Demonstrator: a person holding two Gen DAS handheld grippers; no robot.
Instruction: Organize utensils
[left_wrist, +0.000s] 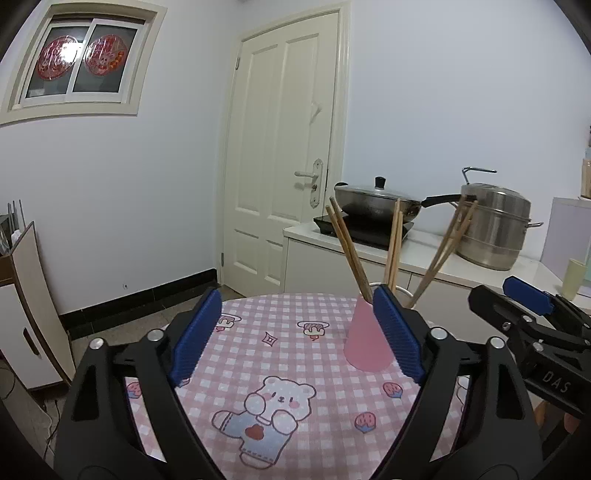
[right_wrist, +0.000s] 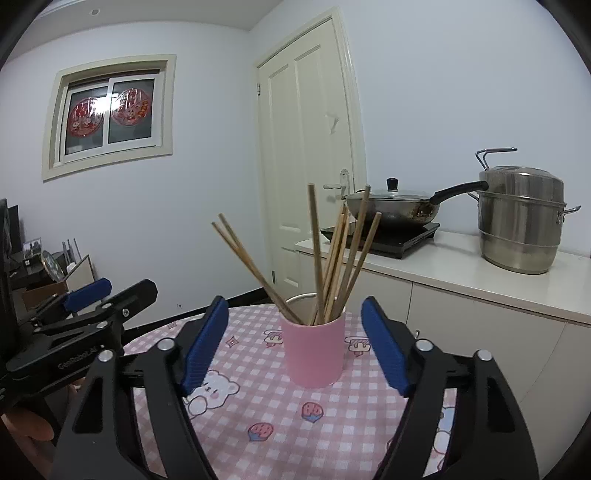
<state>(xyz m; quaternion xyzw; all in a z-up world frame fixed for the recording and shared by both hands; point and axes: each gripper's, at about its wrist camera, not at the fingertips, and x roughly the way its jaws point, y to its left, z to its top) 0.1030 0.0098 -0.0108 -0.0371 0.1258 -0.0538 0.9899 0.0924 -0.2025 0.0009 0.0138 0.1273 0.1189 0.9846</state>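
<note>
While both grippers stand released, a small round table (right_wrist: 332, 435) fills the lower middle of each view, covered with a pink checked cloth printed with bears and strawberries. Behind it, at right, a white counter (right_wrist: 461, 266) carries an induction hob with a lidded wok (right_wrist: 391, 210) and a tall steel steamer pot (right_wrist: 521, 221); these sit well apart from the table and seem to play no part in the task.

At the centre of the right wrist view stands a pink cup (right_wrist: 314, 354), upright on the cloth, and a bunch of wooden chopsticks (right_wrist: 332, 258) rises from it, fanning outward because they lean loosely on the rim. Gathered like this, the utensils look already organized.

Framing the cup low in that view, the right gripper (right_wrist: 291, 347) has its blue pads spread wide, touching nothing. The left gripper (left_wrist: 299, 332) is likewise spread and empty; in its own view the cup sits just beside its right pad, partly hidden by it. Both appear drawn back from the cup, so that nothing tips it.
</note>
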